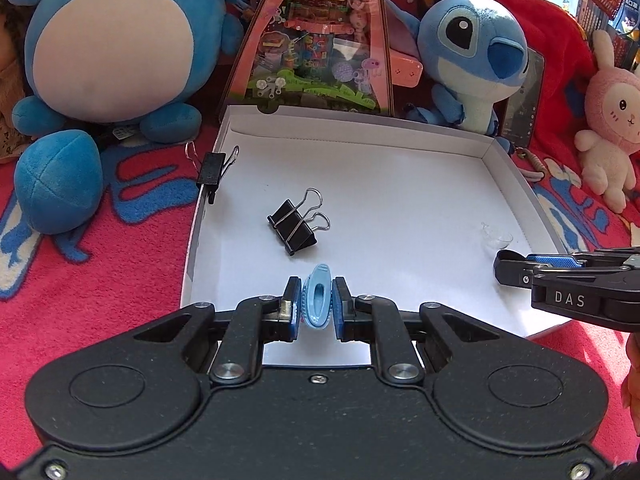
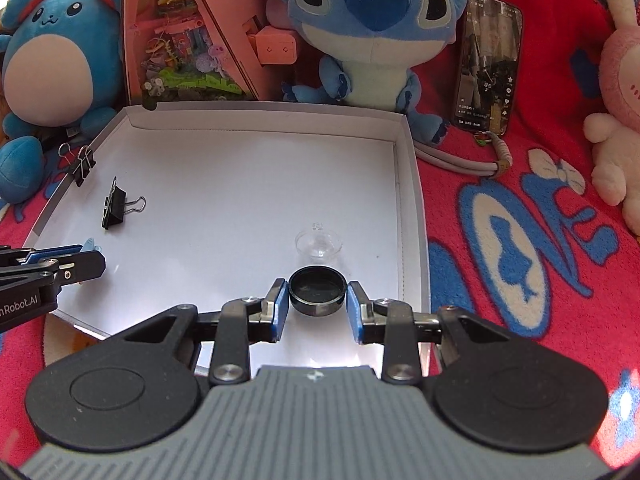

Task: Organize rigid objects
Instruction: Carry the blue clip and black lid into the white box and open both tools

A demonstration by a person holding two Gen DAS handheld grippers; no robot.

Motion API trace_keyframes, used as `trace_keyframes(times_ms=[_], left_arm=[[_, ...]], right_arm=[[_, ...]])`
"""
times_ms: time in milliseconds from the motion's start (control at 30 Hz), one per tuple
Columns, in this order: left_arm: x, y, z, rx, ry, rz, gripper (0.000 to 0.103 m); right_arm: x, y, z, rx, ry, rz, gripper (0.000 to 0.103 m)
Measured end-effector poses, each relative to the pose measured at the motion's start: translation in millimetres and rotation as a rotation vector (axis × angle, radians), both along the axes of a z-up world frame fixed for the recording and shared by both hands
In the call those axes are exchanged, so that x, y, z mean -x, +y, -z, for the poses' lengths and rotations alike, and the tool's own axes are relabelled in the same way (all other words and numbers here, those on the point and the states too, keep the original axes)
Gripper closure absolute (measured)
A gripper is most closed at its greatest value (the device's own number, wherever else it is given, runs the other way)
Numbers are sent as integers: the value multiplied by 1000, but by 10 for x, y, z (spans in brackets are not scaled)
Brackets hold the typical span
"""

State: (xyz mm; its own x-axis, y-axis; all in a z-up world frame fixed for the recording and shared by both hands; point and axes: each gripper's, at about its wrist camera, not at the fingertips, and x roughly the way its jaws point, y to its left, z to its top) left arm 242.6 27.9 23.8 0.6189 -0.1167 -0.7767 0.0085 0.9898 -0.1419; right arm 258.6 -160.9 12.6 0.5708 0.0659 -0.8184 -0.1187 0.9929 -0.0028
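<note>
My left gripper [image 1: 317,300] is shut on a light blue plastic clip [image 1: 317,297], held over the near edge of the white shallow box [image 1: 360,128]. A black binder clip [image 1: 297,222] lies in the box just ahead of it; another [image 1: 212,170] sits on the box's left wall. My right gripper [image 2: 317,300] stands open around a small black round cap [image 2: 317,291] resting on the box floor; small gaps show on both sides. A clear suction cup [image 2: 319,243] lies just beyond the cap. The right gripper shows in the left wrist view [image 1: 516,270], the left gripper in the right wrist view [image 2: 90,258].
The box [image 2: 408,184] sits on a red patterned blanket [image 2: 520,240]. Behind it stand a round blue plush [image 1: 116,40], a pink toy box [image 1: 320,40], a Stitch plush [image 2: 368,32] and a phone [image 2: 488,64]. A pink rabbit plush [image 1: 612,120] sits at the right.
</note>
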Motion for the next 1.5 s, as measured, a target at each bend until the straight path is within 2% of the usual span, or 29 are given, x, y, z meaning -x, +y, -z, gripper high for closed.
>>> trace_keyframes(times_ms=[367, 967, 1067, 1133, 1200, 1267, 1333, 1500], left_arm=[[-157, -19, 62, -23, -13, 4, 88], [-245, -53, 106, -34, -46, -14, 87], [-234, -39, 99, -23, -44, -19, 87], [-211, -28, 88, -25, -45, -20, 83], [-179, -23, 71, -32, -50, -19, 76], [-134, -18, 41, -35, -60, -20, 65], [-81, -13, 1, -38, -72, -15, 62], [112, 3, -133, -40, -110, 1, 48]], right_arm=[[-214, -31, 63, -8, -2, 22, 67], [-131, -37, 43, 4, 9, -25, 66], [-123, -41, 51, -1, 0, -25, 62], [-103, -40, 51, -2, -8, -30, 61], [-70, -43, 43, -3, -18, -30, 50], [-24, -44, 25, -1, -34, -41, 49], [22, -41, 1, -3, -52, -49, 46], [197, -50, -86, -17, -121, -75, 31]])
